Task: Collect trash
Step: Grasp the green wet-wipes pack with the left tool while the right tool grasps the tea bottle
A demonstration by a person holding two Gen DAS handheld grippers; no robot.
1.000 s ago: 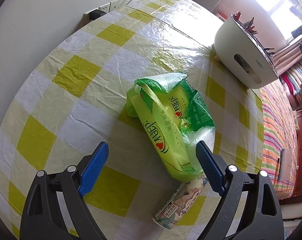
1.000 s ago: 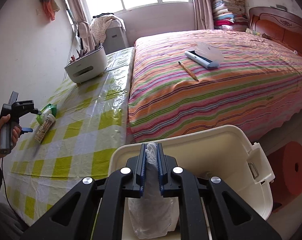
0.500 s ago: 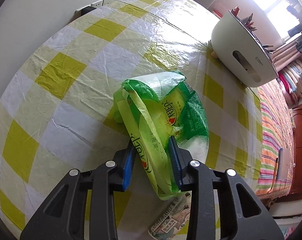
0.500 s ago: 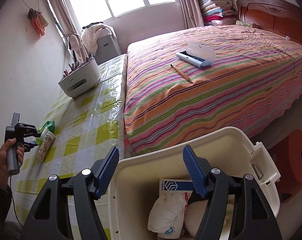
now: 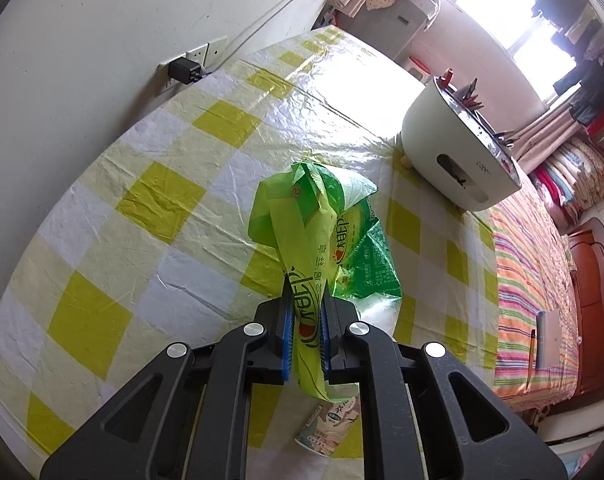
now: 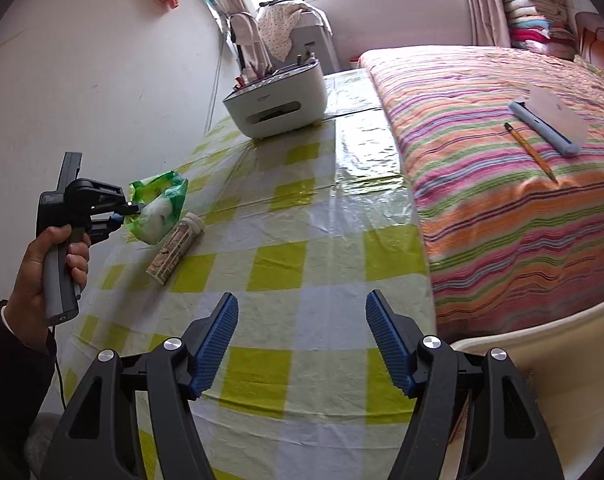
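My left gripper (image 5: 306, 332) is shut on a crumpled green and yellow plastic bag (image 5: 322, 232) and holds it lifted above the checked tablecloth (image 5: 150, 240). The right wrist view shows that gripper (image 6: 120, 216) with the bag (image 6: 160, 208) hanging from it. A printed paper tube (image 5: 330, 426) lies on the table below the bag, also seen in the right wrist view (image 6: 176, 248). My right gripper (image 6: 302, 344) is open and empty over the table's near end. The white trash bin (image 6: 558, 364) is at the lower right.
A white desk organiser (image 5: 454, 160) with pens stands at the far end of the table, also in the right wrist view (image 6: 278, 104). A striped bed (image 6: 502, 160) with a pencil and a case runs along the table's right side. A wall socket (image 5: 190, 68) is on the left.
My left gripper closed on the green bag and lifted it off the table. My right gripper let go of the white wrapper in the bin, opened, and swung left over the table.
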